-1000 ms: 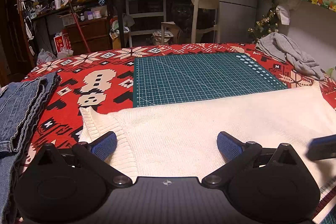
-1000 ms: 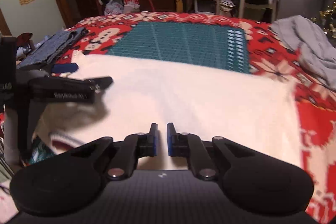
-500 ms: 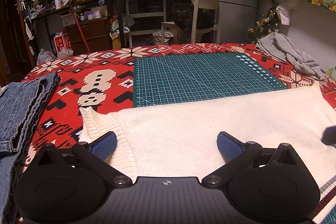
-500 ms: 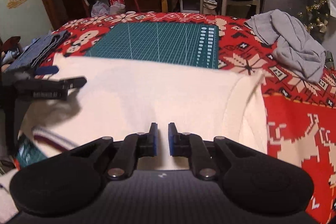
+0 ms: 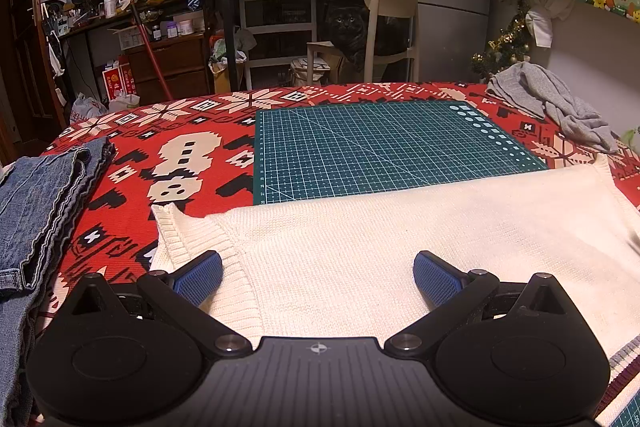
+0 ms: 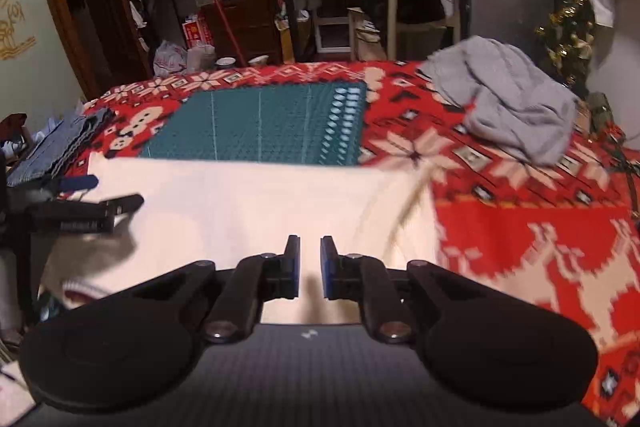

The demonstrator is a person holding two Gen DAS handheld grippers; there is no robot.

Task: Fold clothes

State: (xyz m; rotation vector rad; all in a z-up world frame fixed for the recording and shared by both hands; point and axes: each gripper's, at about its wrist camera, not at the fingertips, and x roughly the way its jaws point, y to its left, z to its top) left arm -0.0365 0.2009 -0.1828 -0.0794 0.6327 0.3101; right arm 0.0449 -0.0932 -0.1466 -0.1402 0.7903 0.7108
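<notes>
Left of the green cutting mat [image 5: 384, 147] lie folded jeans [image 5: 36, 203] on the red patterned tabletop [image 5: 192, 163]; just before the mat's near edge, overlapping it, the cream sweater [image 5: 400, 239] lies spread flat. The left gripper [image 5: 318, 273] hangs over the sweater's ribbed left end, jaws wide apart and empty; the right gripper [image 6: 306, 263], toward the mat's right side, shows its jaws nearly together, nothing between them. Risk, as a judgement: a one-layer pinch would drag the knit askew, and the grey garment [image 6: 508, 99] right of the mat could snag.
</notes>
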